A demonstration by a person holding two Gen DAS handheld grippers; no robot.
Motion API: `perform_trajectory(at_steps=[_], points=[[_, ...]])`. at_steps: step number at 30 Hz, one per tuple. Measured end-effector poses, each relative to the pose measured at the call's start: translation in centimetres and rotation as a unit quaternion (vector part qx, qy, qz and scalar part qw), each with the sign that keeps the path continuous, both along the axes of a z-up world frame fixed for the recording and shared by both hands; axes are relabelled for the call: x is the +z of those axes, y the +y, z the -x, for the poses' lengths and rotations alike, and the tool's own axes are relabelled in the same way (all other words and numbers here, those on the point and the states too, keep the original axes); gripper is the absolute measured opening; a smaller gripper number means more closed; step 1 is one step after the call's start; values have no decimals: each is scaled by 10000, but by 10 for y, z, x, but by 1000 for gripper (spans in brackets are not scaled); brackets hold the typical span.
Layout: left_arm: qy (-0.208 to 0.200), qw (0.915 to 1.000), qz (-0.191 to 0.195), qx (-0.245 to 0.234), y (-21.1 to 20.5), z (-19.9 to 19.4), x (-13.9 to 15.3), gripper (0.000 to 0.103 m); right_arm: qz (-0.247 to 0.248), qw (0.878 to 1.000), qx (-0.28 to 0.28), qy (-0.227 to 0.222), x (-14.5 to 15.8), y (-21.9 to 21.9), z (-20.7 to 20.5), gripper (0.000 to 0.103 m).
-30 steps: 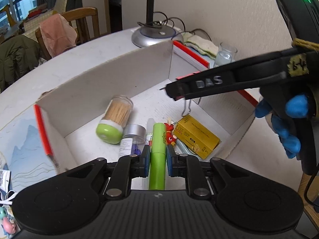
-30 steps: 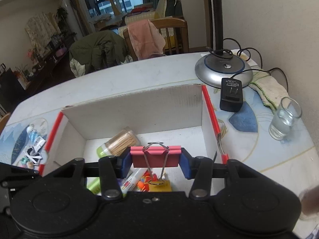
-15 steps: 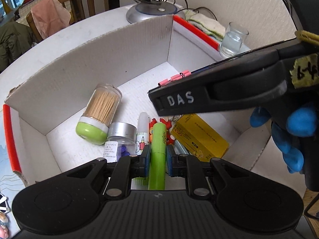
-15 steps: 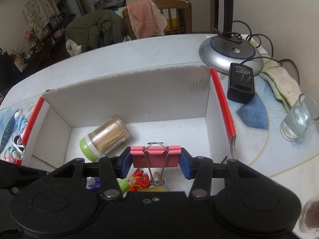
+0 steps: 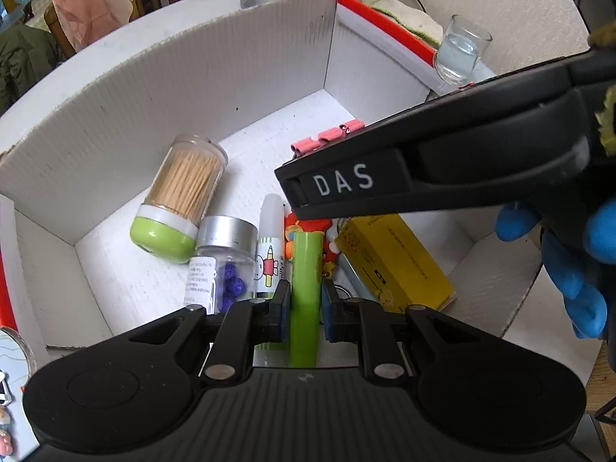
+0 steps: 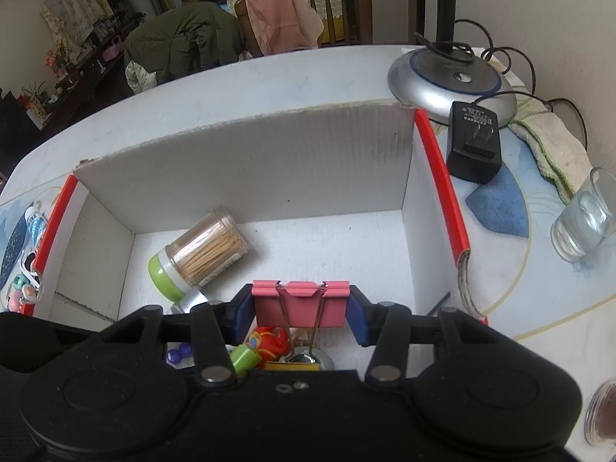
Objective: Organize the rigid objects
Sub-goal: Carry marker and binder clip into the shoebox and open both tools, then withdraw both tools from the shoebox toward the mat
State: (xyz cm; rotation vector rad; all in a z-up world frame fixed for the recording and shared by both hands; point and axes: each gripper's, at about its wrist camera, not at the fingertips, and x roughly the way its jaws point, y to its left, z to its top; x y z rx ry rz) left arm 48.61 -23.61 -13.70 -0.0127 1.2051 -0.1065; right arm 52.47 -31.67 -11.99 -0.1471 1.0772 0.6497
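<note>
Left wrist view shows your left gripper (image 5: 303,302) clenched on a green marker (image 5: 305,300), held over the open white cardboard box (image 5: 215,77). Your right gripper (image 6: 300,310) grips a pink binder clip (image 6: 299,305) above the box floor. Inside lie a toothpick jar (image 6: 200,254), a small bottle with purple beads (image 5: 221,265) and a yellow box (image 5: 392,265), close together.
</note>
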Motion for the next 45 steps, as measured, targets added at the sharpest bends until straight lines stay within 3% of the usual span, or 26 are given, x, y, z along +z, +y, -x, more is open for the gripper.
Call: perform_trajectory(at_steps=[6,19,45], points=[[72,10000,-5,40,-2,-4,-2,16,-46,10000,15,40,1,-2,1,51],[-229,9991,287,222,15,20,11,16,-189,9998,-5,-45,14,-5,15,68],[-1464,9856,658,537,44,113,83,17,-580,9960,43,-679,77,-18,80,81]])
